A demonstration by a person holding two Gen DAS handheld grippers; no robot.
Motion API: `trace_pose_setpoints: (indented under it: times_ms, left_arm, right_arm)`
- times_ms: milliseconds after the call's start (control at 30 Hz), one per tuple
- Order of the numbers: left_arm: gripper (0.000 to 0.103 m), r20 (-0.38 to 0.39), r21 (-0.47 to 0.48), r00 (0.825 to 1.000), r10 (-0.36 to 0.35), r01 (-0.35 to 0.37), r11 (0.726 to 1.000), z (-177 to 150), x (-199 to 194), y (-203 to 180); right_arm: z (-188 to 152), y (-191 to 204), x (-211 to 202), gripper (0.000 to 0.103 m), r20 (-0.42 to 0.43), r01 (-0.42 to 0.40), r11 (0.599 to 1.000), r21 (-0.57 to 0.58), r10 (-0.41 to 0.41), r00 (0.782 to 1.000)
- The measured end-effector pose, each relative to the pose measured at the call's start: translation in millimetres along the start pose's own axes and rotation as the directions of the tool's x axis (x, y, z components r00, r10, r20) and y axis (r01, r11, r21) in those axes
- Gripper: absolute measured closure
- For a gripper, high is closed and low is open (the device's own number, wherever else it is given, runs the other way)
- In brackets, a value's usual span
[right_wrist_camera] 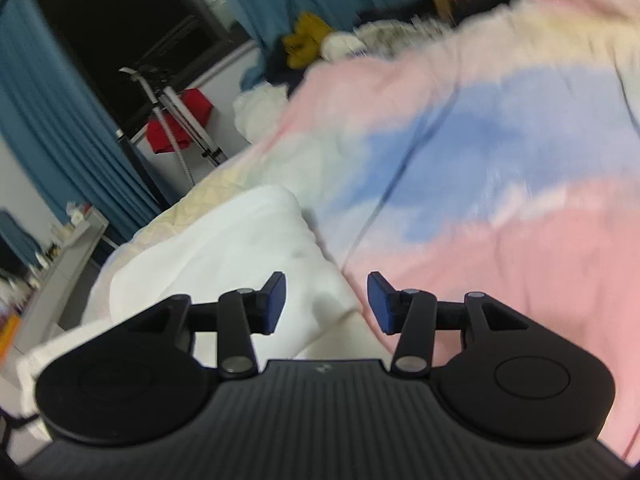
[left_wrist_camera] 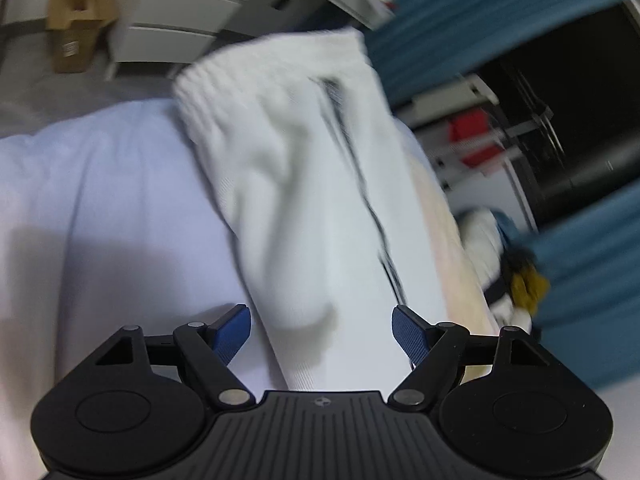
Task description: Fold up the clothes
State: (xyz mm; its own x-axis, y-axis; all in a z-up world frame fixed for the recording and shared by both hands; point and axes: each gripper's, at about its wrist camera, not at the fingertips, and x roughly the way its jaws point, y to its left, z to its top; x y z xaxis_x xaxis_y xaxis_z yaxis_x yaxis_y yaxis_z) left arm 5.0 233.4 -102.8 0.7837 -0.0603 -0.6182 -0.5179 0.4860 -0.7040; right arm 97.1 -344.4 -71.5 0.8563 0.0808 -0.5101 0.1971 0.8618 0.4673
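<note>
A white garment [left_wrist_camera: 304, 184] with a ribbed hem and a dark zip line lies stretched across the pale bed sheet [left_wrist_camera: 100, 200] in the left wrist view. My left gripper [left_wrist_camera: 322, 332] hovers over its near end, open, its blue pads [left_wrist_camera: 232, 330] straddling the cloth without pinching it. In the right wrist view the same white garment [right_wrist_camera: 224, 248] is bunched at lower left beside a pink and blue quilt [right_wrist_camera: 480, 168]. My right gripper [right_wrist_camera: 326, 304] is open above the garment's edge, nothing between its pads.
A cardboard box [left_wrist_camera: 76, 28] and white drawers [left_wrist_camera: 180, 28] stand beyond the bed. Blue curtains [right_wrist_camera: 60, 128] frame a dark window. A drying rack with red cloth [right_wrist_camera: 176, 124] stands by the wall. A pile of other clothes [right_wrist_camera: 316, 44] lies at the bed's far end.
</note>
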Motion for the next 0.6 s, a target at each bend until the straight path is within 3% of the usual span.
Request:
trace_pose_setpoints:
  times_ms: [167,400,533,600]
  left_arm:
    - [0.024,0.050,-0.075,0.998,-0.035,0.039,0.996,26.5,30.5,14.6]
    - [0.028,0.121,-0.090,0.991,-0.065,0.076,0.993,51.3,62.3,19.8]
    - [0.046,0.157,-0.044,0.985,-0.064,0.072,0.996,63.4,72.9,19.3]
    - [0.056,0.178,-0.027,0.982,-0.064,0.069,0.997,65.7,73.4,18.4]
  right_arm:
    - [-10.6,35.0,-1.8,0.054,0.044,-0.029,0.978,-0.204,0.039,0.998]
    - [-41.2,80.7,18.8,0.054,0.028,-0.051,0.898,-0.437,0.070,0.997]
    - [-60.3,105.5,34.0,0.056,0.008,-0.063,0.832,-0.551,0.080,0.997]
    - [-69.6,109.6,49.4,0.055,-0.059,-0.065,0.826,-0.560,0.038,0.998]
